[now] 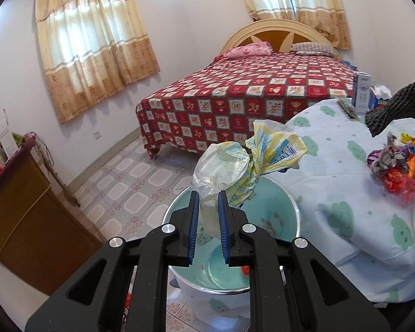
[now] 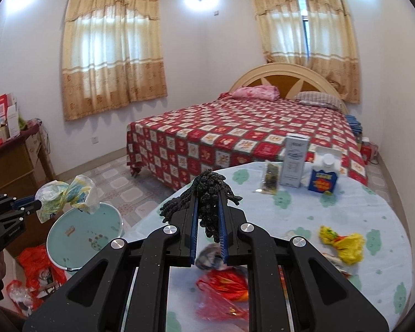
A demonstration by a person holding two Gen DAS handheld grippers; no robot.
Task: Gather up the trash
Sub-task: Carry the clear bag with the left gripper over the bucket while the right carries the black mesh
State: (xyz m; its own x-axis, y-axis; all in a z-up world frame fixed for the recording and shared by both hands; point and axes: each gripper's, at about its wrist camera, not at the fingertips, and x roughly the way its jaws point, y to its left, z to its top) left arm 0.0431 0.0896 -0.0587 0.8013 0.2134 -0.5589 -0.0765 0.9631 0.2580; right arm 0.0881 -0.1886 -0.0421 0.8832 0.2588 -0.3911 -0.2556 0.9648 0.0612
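Left gripper (image 1: pixel 209 215): clamped on a crumpled plastic bag (image 1: pixel 243 163), yellow-and-clear, held above the bin.
Bin (image 1: pixel 287 193): pale green inside, on the floor beside the table (image 1: pixel 332 171); the bag hangs over its mouth, likely for a drop.
Right gripper (image 2: pixel 208 215): closed on a dark foam net (image 2: pixel 207 191), held up over the table, probably bound for the bin too.
Left on table: bright wrappers (image 2: pixel 343 243), red plastic (image 2: pixel 224 282), near the front edge.
Not trash, apparently: carton (image 2: pixel 294 163) and small box (image 2: pixel 323 177), upright at the far side.
Hard to make out: grey scrap beneath the right gripper, blurred; bin's bottom hidden behind the left gripper's frame.
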